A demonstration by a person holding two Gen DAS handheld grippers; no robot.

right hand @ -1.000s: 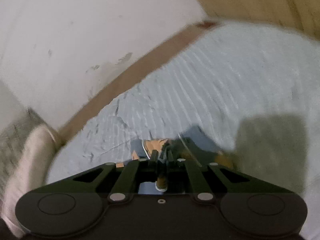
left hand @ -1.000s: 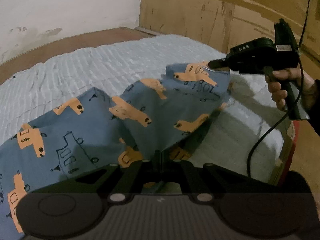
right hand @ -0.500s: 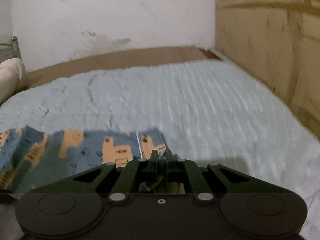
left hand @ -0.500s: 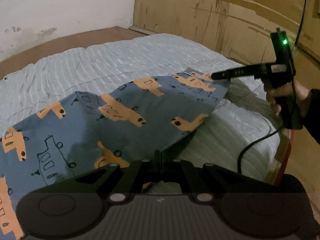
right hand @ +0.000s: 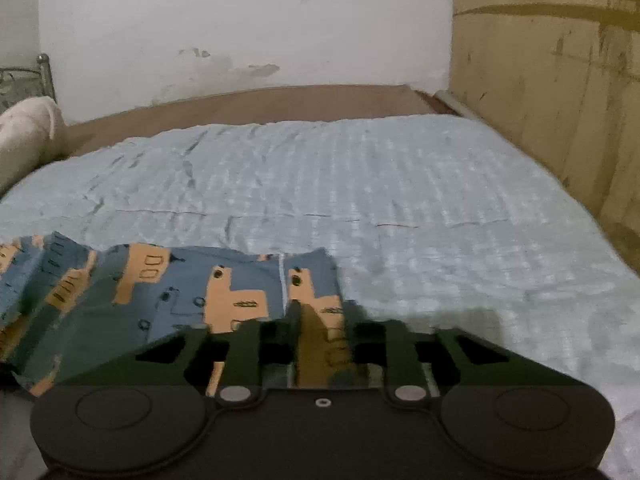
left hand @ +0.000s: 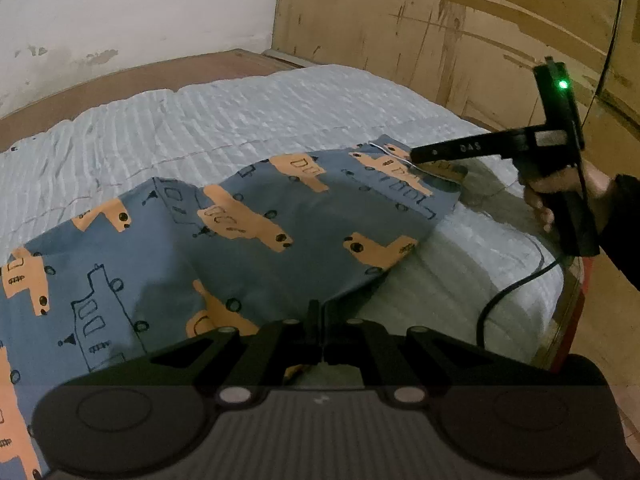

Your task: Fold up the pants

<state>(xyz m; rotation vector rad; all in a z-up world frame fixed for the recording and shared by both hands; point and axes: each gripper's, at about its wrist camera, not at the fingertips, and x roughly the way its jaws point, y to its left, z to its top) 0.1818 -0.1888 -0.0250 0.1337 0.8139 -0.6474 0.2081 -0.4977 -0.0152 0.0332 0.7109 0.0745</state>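
The pants (left hand: 256, 240) are blue with orange vehicle prints and lie spread on the light blue bedspread (left hand: 248, 120). My left gripper (left hand: 318, 320) is shut on the near edge of the pants. My right gripper (left hand: 416, 156) is at the pants' far right corner, low over the bed. In the right wrist view the right gripper (right hand: 320, 316) has its jaws parted with the pants (right hand: 180, 280) corner lying between them.
The bed's right edge (left hand: 560, 288) drops off near my right hand, with a black cable (left hand: 504, 296) hanging there. A wooden panel wall (left hand: 460, 28) stands behind, a white wall (right hand: 240, 28) at the far side, a pale pillow (right hand: 24, 136) far left.
The right gripper lowered the pants corner to the bed and spread it rightward; its jaws have parted. The pants now lie flatter. The left gripper stays shut on the near edge.
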